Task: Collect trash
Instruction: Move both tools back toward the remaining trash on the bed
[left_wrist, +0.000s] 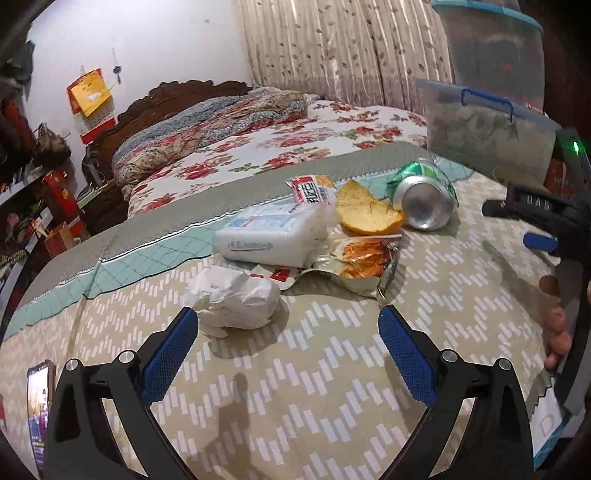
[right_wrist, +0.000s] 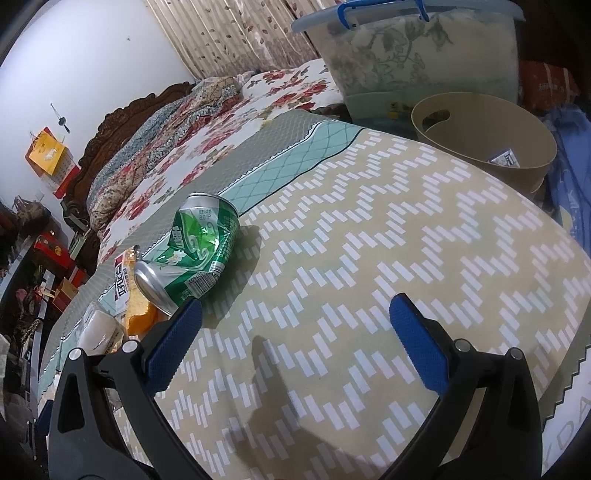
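1. Trash sits in a loose pile mid-table on the zigzag cloth (left_wrist: 332, 387): paper wad (left_wrist: 236, 299) nearest the left gripper (left_wrist: 286, 343), then a tissue pack (left_wrist: 269, 236), a torn wrapper (left_wrist: 362, 262), an orange peel (left_wrist: 365, 214) and a crushed can (left_wrist: 424, 199). The bin (right_wrist: 480, 136) is at the far right edge with one scrap already inside.

2. Both grippers are wide apart and hold nothing. The right gripper (right_wrist: 295, 339) hangs over bare cloth with the can just off its left finger.

3. Wad risk: it's only just inside the left finger's tip, off centre. Closing from here would probably clip a corner, and crumpled paper springs out or gets shoved away.

4. Can risk: it lies on its side, dented and shiny. A pinch across the round part could squirt it out, and it looks free to roll into the peel or toward the table edge.

5. Wrapper risk: flat and floppy, partly under the tissue pack. Dragging it could pull the pack and peel along, and crumbs may spill.

6. Cloth risk: coming down too low could snag the fabric and shift the whole pile.

7. Bin is well apart from the pile, so a weak grip may drop stuff on the way.
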